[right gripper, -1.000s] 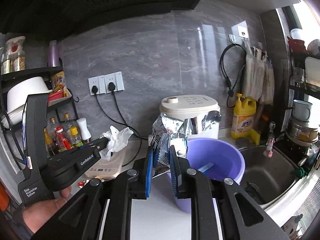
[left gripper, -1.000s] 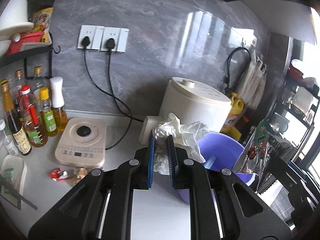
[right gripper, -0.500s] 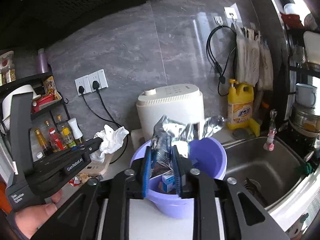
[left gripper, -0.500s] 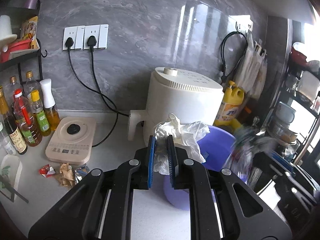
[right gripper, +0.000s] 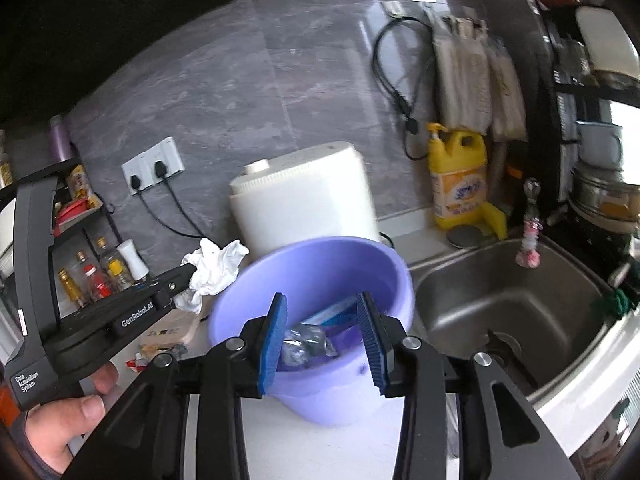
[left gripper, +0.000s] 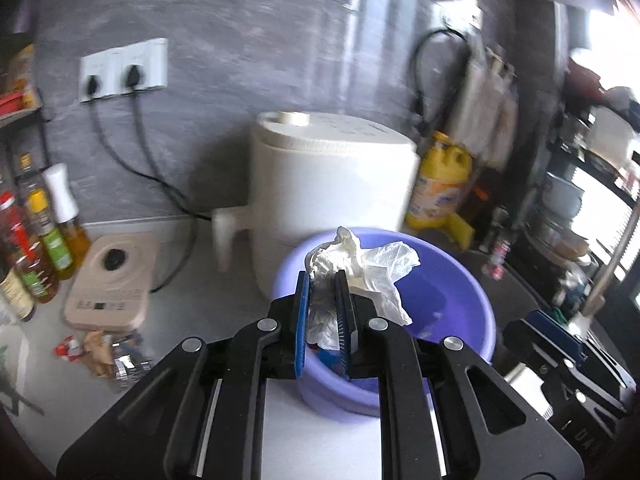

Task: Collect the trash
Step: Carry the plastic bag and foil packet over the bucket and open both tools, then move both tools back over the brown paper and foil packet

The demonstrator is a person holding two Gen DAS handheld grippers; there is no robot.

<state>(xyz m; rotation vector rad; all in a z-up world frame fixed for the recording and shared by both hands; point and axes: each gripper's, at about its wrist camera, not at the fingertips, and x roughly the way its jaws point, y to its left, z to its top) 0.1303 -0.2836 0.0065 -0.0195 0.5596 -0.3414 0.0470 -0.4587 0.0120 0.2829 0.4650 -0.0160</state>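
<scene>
A purple basin [left gripper: 472,300] [right gripper: 256,292] stands on the white counter in front of a white cooker. My left gripper [left gripper: 323,280] is shut on a crumpled white tissue [left gripper: 360,264] [right gripper: 214,266] and holds it at the basin's left rim. My right gripper [right gripper: 322,304] hangs over the basin with its jaws opening and nothing pressed between them. A silver foil wrapper [right gripper: 306,344] lies in the basin below them, beside a blue packet [right gripper: 336,314]. More small wrappers [left gripper: 104,354] lie on the counter at the left.
The white cooker [left gripper: 332,184] stands behind the basin. A beige hotplate [left gripper: 110,286] and sauce bottles [left gripper: 36,248] sit at the left. A steel sink [right gripper: 508,312] lies to the right, with a yellow detergent jug [right gripper: 458,184] behind it. A hand [right gripper: 60,420] grips the left tool.
Both grippers moved toward and over the purple basin. The right gripper opened and the foil wrapper it held now lies in the basin. The left still grips the tissue.
</scene>
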